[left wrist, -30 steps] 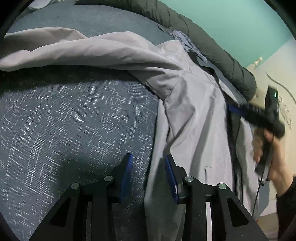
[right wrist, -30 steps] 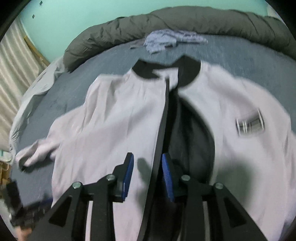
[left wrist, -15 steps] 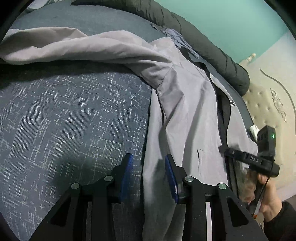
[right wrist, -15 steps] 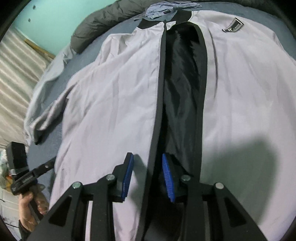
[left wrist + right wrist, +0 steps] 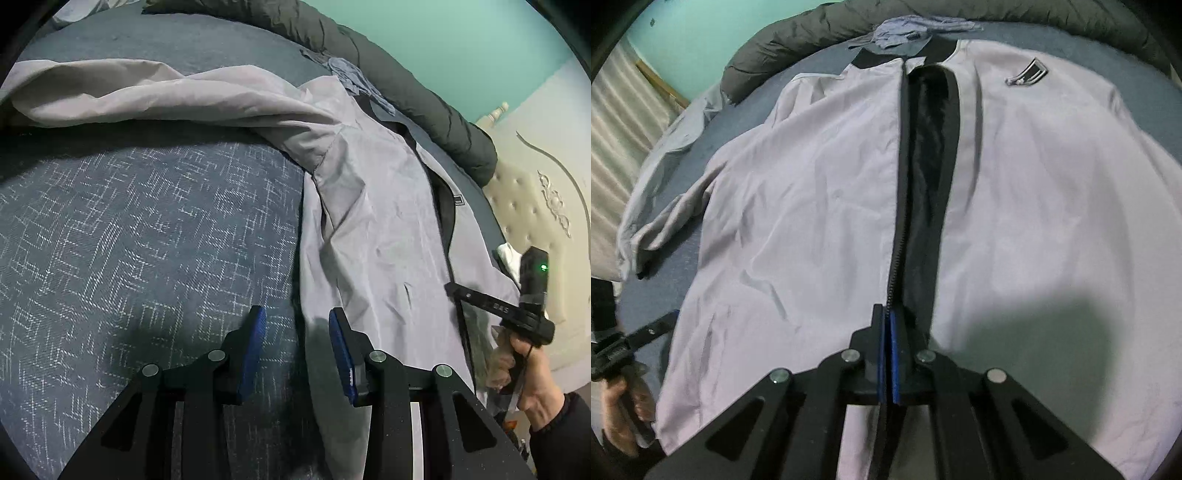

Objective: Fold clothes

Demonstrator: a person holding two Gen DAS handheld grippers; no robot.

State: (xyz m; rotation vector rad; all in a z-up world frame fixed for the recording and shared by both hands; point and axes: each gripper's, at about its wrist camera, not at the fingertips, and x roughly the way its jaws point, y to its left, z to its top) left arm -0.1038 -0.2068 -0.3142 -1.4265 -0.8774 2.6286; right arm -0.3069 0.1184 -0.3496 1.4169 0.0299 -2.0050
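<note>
Since the earlier frames we have brought the right gripper down toward the hem end of the jacket, and its jaws have just been closing: the blue pads now stand pressed together on the black zipper edge of the jacket's left front panel, where before that edge ran loose between them. The jacket, pale grey with a black collar and a striped chest patch, lies face up and unzipped on the dark blue bedspread, its dark lining showing in the gap between the two front panels. One sleeve trails out sideways from the jacket's shoulder across the bedspread. Beyond the jacket's collar lies a small crumpled blue garment, and behind that a rolled dark green duvet runs along the far edge of the bed. Our left gripper hovers at the jacket's outer side seam, jaws spread, with the edge of the fabric lying between the blue pads but untouched by them; it has barely shifted. From the left wrist view we also see the right hand wrapped round its gripper's handle at the jacket's hem.
</note>
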